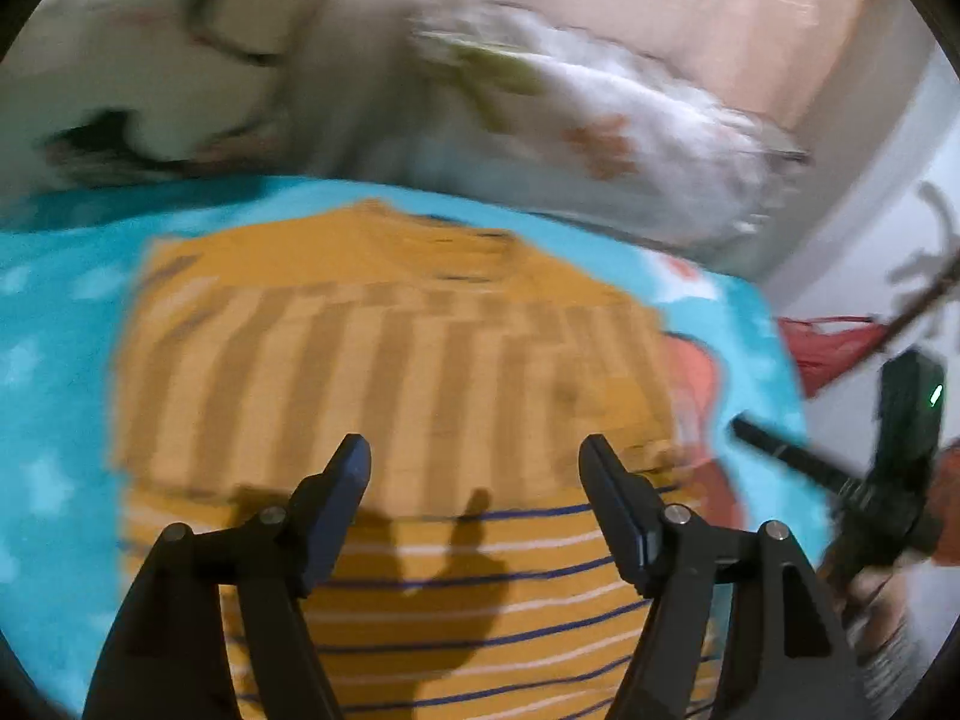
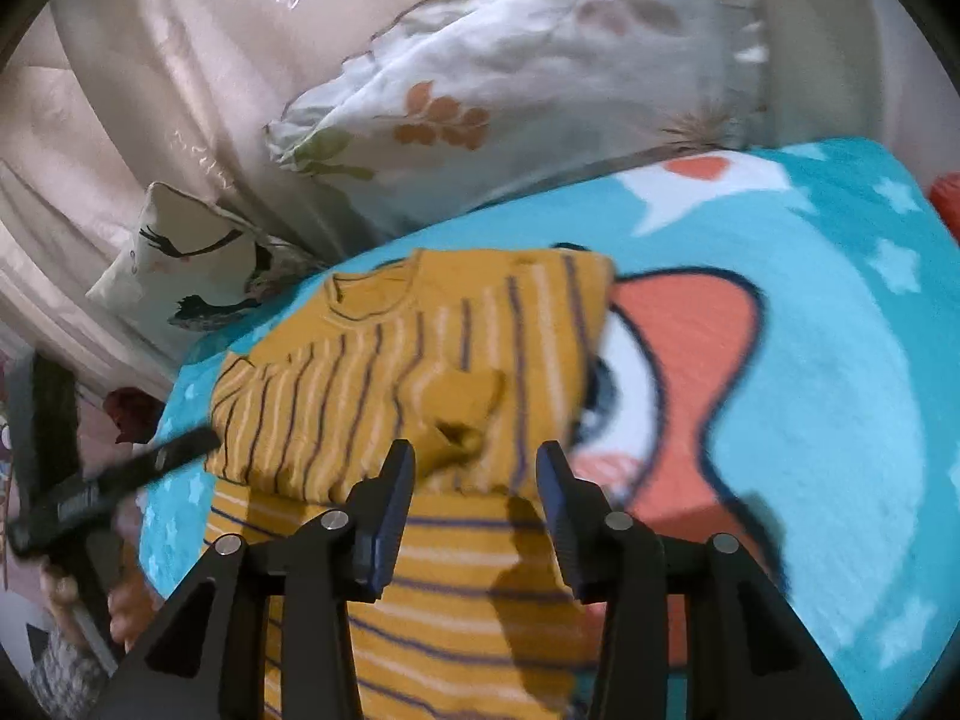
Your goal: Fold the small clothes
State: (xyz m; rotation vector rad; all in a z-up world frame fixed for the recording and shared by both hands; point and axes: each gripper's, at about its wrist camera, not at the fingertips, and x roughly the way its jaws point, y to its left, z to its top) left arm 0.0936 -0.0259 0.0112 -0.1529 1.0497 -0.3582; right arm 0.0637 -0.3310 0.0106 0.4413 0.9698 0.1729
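My left tongs (image 1: 474,468) stand spread wide over the mustard striped shirt (image 2: 420,372) with nothing between them. My right tongs (image 2: 474,474) are part open, poised just short of a raised pucker of fabric, their pads not pressing on it as far as I can tell.

The shirt lies on the turquoise fish blanket (image 2: 810,390) covering the bed, toward the pillow end and well inside the blanket's edges. Its upper half, collar and all, is already turned over the lower half. The floral pillow (image 2: 510,90) sits beyond it at the head of the bed.

I judge this shirt to be light, limp knit cotton: it will droop from any single pinch, crease easily and drag on the fleecy blanket rather than slide. It isn't fragile or slippery. I'd take it at the two outer corners of the folded edge, one in each tongs, pinching through both layers so they travel together, and lift clear before carrying it across.
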